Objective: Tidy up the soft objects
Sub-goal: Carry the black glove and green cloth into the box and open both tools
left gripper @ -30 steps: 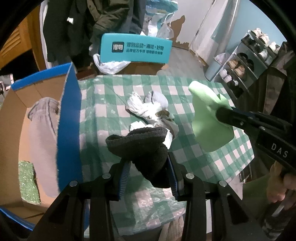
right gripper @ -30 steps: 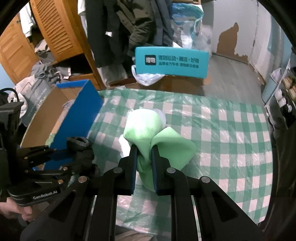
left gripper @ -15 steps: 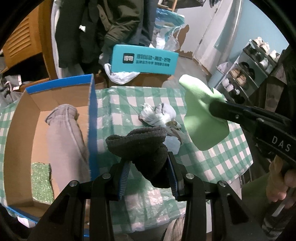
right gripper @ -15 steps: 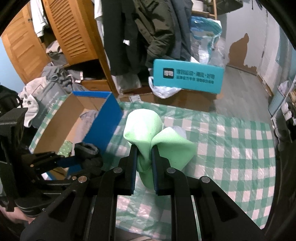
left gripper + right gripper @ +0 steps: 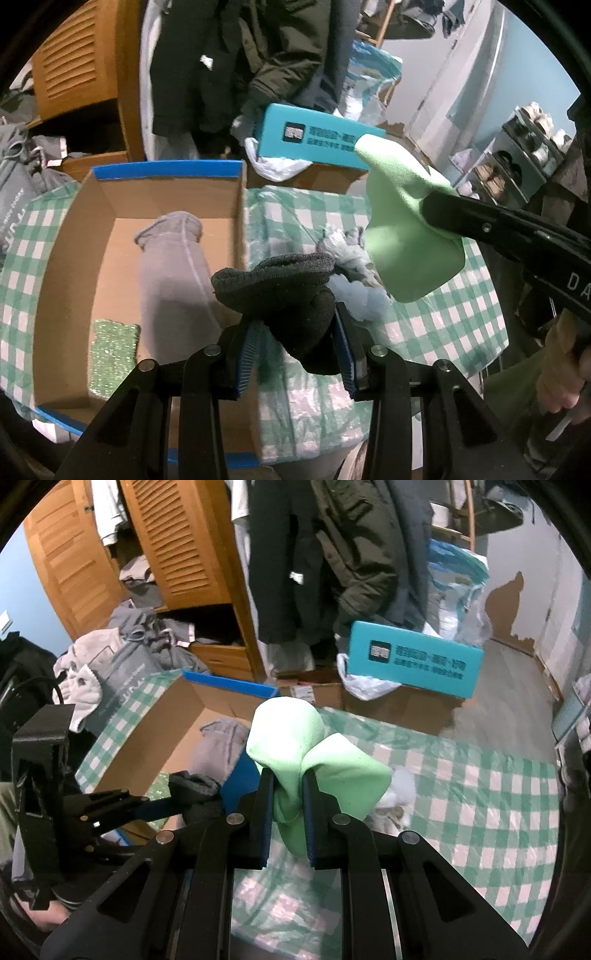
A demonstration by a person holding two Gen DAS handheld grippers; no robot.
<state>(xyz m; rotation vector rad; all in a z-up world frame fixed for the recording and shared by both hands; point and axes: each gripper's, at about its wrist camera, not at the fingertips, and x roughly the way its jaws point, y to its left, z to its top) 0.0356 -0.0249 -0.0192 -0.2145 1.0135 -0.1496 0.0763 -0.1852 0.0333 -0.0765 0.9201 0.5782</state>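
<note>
My left gripper [image 5: 295, 332] is shut on a black sock [image 5: 280, 291] and holds it in the air over the right wall of an open cardboard box with blue edges [image 5: 166, 171]. A grey garment [image 5: 173, 280] and a green sponge [image 5: 112, 354] lie in the box. My right gripper [image 5: 288, 794] is shut on a light green cloth [image 5: 310, 749], held above the checked table [image 5: 480, 812]; the cloth also shows in the left wrist view [image 5: 406, 236]. A small heap of white and grey socks [image 5: 354, 266] lies on the table.
A teal box [image 5: 413, 661] sits on cartons behind the table. Coats hang by a wooden wardrobe [image 5: 177, 554]. Clothes [image 5: 110, 646] are piled at the left. A shoe rack [image 5: 517, 162] stands at the right.
Both grippers have moved left with their loads. The left one has gone from over the sock heap to over the box wall; more of the box is in view.
</note>
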